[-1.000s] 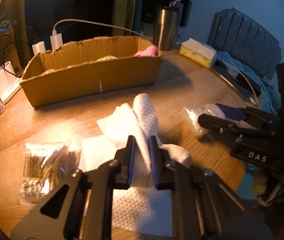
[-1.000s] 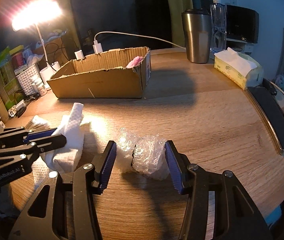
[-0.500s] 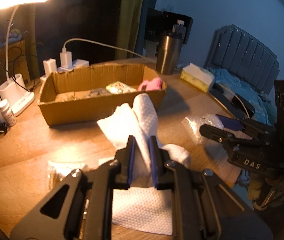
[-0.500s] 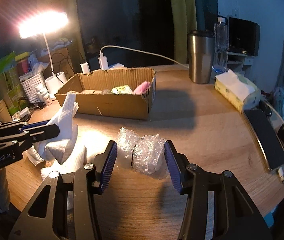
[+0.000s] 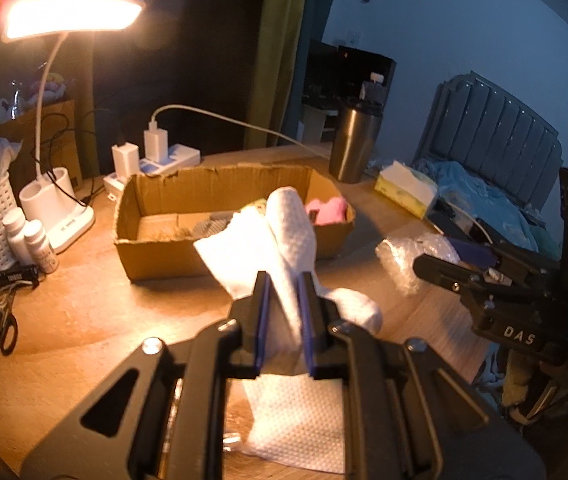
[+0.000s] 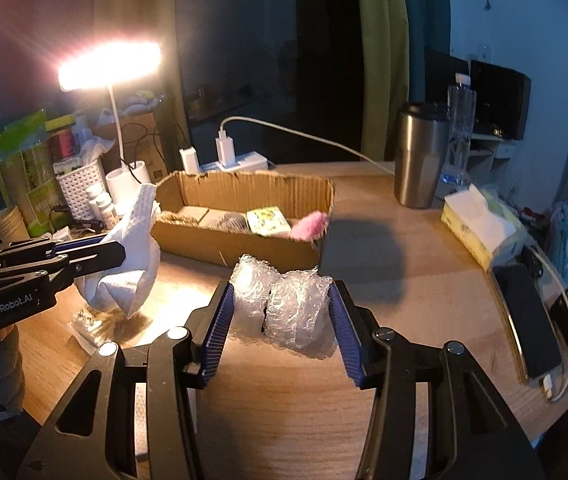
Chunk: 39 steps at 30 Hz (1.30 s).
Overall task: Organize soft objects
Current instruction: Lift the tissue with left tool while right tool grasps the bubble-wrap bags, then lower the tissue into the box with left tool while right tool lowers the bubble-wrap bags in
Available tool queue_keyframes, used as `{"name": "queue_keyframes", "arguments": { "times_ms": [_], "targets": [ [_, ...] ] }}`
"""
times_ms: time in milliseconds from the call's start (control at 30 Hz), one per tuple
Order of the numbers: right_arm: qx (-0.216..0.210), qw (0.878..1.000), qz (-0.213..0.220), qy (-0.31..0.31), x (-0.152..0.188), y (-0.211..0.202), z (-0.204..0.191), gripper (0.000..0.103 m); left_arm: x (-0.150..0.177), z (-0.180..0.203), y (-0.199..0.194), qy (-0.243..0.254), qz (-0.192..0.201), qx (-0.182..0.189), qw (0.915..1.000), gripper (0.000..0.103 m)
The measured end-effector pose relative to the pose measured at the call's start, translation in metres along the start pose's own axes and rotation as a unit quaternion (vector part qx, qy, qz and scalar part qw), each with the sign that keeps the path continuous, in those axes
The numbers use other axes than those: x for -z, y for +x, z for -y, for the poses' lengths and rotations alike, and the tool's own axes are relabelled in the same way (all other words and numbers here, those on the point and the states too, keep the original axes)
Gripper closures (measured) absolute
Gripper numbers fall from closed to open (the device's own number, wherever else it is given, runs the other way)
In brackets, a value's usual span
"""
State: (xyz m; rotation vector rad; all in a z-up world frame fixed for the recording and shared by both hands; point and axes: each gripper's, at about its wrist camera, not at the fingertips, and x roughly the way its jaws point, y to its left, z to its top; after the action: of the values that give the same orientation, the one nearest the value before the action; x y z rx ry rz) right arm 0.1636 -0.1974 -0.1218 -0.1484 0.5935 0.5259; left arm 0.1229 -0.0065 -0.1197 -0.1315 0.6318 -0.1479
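Observation:
My left gripper (image 5: pixel 284 292) is shut on a white paper towel (image 5: pixel 284 240) and holds it in the air in front of the cardboard box (image 5: pixel 164 256); it also shows in the right wrist view (image 6: pixel 132 264). My right gripper (image 6: pixel 280 300) is shut on a clear bubble wrap bundle (image 6: pixel 284 304), lifted above the wooden table (image 6: pixel 404 272). The box (image 6: pixel 244 240) holds a pink soft item (image 6: pixel 310 226), a yellow-green packet (image 6: pixel 268 220) and a grey item (image 6: pixel 224 220).
A lit desk lamp (image 5: pixel 72 16) stands at the left with white bottles (image 5: pixel 32 240), a basket and scissors (image 5: pixel 2 330). A steel tumbler (image 6: pixel 420 156), tissue box (image 6: pixel 484 228) and phones (image 6: pixel 532 320) lie on the right. A small clear packet (image 6: pixel 92 320) lies under the towel.
Both grippers have risen from the table. The paper towel hangs free in the left gripper and the bubble wrap has lifted with the right gripper; the box inside has come into view.

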Motion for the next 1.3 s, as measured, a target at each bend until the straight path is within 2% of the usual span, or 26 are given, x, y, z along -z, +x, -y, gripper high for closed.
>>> {"name": "queue_keyframes", "arguments": {
  "times_ms": [633, 967, 1300],
  "targets": [
    [0.002, 0.999, 0.025, -0.025, -0.042, 0.003, -0.026, 0.052, -0.029, -0.045, -0.017, -0.019, 0.040, -0.006, 0.9990, 0.089],
    [0.004, 0.998, 0.035, -0.042, -0.064, 0.014, -0.044, 0.052, -0.041, -0.077, -0.015, -0.031, 0.058, -0.015, 0.9977, 0.089],
    [-0.008, 0.998, 0.042, -0.050, -0.081, 0.027, -0.057, 0.052, -0.053, -0.093, -0.008, -0.029, 0.062, -0.020, 0.9974, 0.089]
  ]
}}
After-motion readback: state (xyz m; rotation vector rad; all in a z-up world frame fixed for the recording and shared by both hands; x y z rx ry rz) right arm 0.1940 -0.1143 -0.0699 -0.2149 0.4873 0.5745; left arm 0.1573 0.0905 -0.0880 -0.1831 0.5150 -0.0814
